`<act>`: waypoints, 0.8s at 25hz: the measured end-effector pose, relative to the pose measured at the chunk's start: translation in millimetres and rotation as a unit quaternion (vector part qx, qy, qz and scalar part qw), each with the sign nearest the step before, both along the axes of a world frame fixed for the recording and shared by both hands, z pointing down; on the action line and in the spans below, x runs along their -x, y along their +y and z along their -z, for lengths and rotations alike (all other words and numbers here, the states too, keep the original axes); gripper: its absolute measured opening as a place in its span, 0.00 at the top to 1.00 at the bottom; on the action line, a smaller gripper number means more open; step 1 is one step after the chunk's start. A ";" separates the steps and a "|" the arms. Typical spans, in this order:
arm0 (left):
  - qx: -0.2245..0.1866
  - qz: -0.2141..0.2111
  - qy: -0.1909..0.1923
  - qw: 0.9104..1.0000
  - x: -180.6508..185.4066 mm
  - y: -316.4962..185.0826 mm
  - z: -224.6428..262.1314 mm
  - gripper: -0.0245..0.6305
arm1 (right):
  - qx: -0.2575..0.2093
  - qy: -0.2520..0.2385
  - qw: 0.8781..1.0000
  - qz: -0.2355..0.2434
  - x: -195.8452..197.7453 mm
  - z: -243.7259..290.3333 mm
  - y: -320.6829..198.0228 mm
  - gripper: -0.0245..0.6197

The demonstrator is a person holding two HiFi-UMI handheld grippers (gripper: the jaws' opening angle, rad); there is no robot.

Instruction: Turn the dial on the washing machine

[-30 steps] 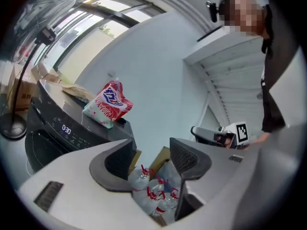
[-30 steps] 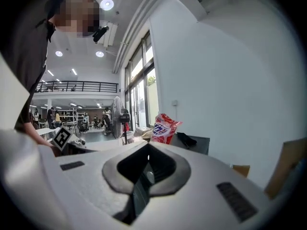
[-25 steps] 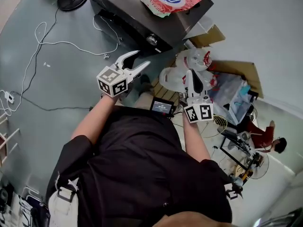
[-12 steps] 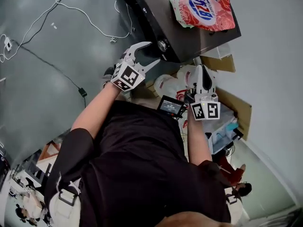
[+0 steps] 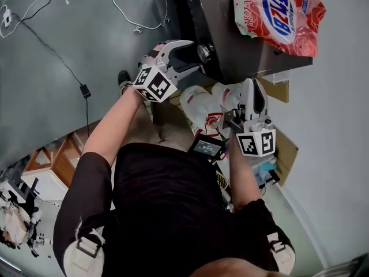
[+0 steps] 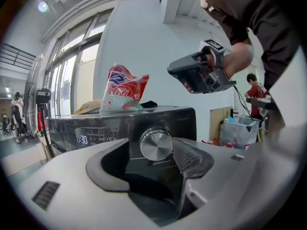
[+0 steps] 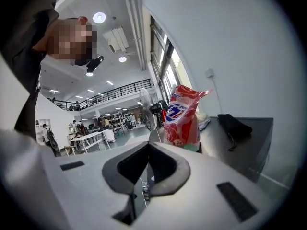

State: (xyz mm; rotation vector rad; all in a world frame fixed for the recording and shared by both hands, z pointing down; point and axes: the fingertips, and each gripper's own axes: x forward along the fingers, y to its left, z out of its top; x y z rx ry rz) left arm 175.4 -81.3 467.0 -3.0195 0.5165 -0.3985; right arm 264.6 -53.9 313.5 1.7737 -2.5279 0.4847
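Note:
The dark washing machine (image 5: 230, 45) stands at the top of the head view, its silver dial (image 5: 203, 52) on the front panel. My left gripper (image 5: 195, 56) is right at the dial, one jaw on each side. In the left gripper view the dial (image 6: 156, 143) shows between the two dark pads (image 6: 189, 157) with a gap on both sides, and the jaws are opening. My right gripper (image 5: 252, 88) hangs to the right of the machine's corner, shut and empty, its jaws (image 7: 146, 176) pressed together.
A red and white detergent bag (image 5: 279, 13) lies on the machine's top, with a black item (image 7: 235, 128) beside it. White plastic bags (image 5: 202, 108) and cardboard (image 5: 282, 91) sit on the floor by the machine. Cables (image 5: 124, 16) run across the grey floor at left.
The left gripper has moved up to the machine's front and now has the dial between its jaws, which stand wider apart. The right gripper has stayed shut beside it.

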 end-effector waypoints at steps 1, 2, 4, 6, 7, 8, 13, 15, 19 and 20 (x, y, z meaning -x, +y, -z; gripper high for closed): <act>-0.005 -0.011 0.005 1.000 -3.5 0.6 -3.9 0.56 | 0.000 -0.003 1.000 0.005 3.2 -3.5 -3.7 0.96; -0.010 -0.021 0.011 1.000 -8.0 2.8 -6.5 0.55 | 0.002 -0.005 1.000 0.011 6.4 -6.2 -6.4 0.95; -0.019 -0.034 0.019 0.999 -15.7 7.4 -8.8 0.55 | 0.003 -0.006 1.000 0.022 14.9 -7.1 -9.8 0.95; -0.030 -0.037 0.021 0.999 -18.2 7.2 -10.4 0.55 | -0.007 0.009 1.000 0.023 23.3 -4.2 -13.3 0.96; -0.034 -0.037 0.023 0.998 -17.6 5.3 -11.4 0.55 | -0.015 0.022 1.000 0.016 25.9 -4.0 -15.2 0.95; -0.037 -0.037 0.025 0.998 -16.2 2.9 -12.5 0.55 | -0.023 0.034 0.999 0.007 27.4 -5.4 -16.9 0.95; -0.038 -0.042 0.027 0.998 -17.7 3.7 -16.4 0.55 | -0.013 0.058 0.997 -0.044 15.9 -29.7 -10.4 0.95; -0.042 -0.045 0.026 0.998 -20.1 4.6 -16.1 0.55 | -0.008 0.066 0.995 -0.069 6.8 -36.6 -6.8 0.96; -0.046 -0.048 0.023 0.998 -25.1 3.2 -18.7 0.55 | -0.002 0.077 0.993 -0.085 0.1 -44.7 -2.8 0.95; -0.046 -0.048 0.022 0.998 -26.2 3.3 -19.5 0.55 | -0.002 0.078 0.994 -0.083 0.5 -44.9 -2.7 0.95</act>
